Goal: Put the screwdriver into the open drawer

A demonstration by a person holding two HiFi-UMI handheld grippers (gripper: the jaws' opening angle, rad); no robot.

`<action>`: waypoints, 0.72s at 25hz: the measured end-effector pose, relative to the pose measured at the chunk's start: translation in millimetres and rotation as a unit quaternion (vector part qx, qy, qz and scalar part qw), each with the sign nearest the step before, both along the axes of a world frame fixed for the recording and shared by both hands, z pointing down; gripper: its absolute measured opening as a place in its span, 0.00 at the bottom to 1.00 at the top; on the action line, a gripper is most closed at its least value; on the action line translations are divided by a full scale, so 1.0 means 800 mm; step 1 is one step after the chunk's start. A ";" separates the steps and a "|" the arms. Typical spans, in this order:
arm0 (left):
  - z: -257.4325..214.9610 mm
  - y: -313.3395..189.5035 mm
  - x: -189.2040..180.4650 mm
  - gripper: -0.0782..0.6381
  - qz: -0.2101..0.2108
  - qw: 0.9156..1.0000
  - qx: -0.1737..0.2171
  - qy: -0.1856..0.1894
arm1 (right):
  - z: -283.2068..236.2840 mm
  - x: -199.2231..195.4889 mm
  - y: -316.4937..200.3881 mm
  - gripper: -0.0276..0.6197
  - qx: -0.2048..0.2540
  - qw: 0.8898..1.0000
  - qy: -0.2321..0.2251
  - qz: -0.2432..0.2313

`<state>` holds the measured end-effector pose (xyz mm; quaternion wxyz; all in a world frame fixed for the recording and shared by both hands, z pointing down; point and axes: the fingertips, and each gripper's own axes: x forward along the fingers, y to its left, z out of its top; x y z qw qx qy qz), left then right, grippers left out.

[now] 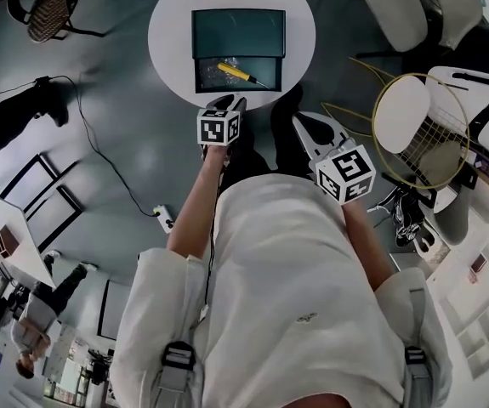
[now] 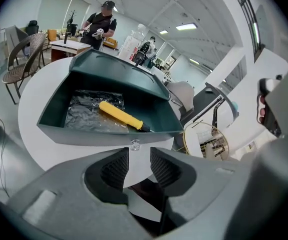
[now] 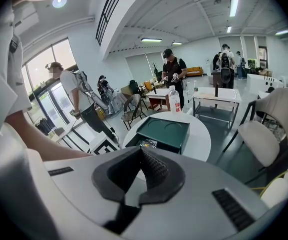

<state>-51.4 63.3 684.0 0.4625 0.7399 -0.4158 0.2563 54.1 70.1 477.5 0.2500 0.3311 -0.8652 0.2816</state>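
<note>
Screwdriver lies inside the open drawer. Yellow handle points to the drawer's left, dark tip to its right front corner. It rests on a crinkled clear plastic sheet. The drawer belongs to the dark green drawer unit on the round white table, with the drawer front close to the table's near edge.

Your left gripper: jaws apart, nothing between them. It hangs just off the table's near edge, aimed at the drawer front and its small clear knob.

Your right gripper: jaws together, empty, held close to your body, well apart from the table.

The placing looks done, so the risk from here is undoing it:
- Left gripper drifts forward: it strikes the knob or front wall, then slams the drawer or shoves the unit toward the table's far edge
- Any such jolt: the round handle likely rolls on the slick plastic
- You reach back in with the jaws apart: a pad may snag the plastic and drag the tool up over the front wall
- You pull away carelessly: the left gripper may clip the table's near edge
- You swing the right gripper wide: it could catch the racket on that side
</note>
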 end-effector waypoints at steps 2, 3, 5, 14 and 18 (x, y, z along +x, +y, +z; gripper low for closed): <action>0.004 -0.002 0.001 0.28 -0.012 1.000 -0.003 -0.001 | 0.001 0.003 -0.002 0.06 -0.002 1.000 0.000 0.000; 0.007 -0.003 0.000 0.28 -0.018 1.000 -0.005 -0.004 | 0.002 0.005 -0.002 0.06 -0.002 1.000 0.000 0.000; 0.013 -0.004 -0.001 0.28 -0.027 1.000 -0.008 -0.010 | 0.004 0.008 -0.003 0.06 -0.003 1.000 0.002 -0.001; 0.020 -0.010 -0.003 0.24 -0.036 0.999 -0.014 -0.016 | 0.014 0.026 -0.001 0.06 -0.014 1.000 0.009 -0.001; 0.019 -0.011 -0.001 0.22 -0.036 0.999 -0.013 -0.019 | 0.014 0.027 -0.003 0.06 -0.015 1.000 0.008 -0.002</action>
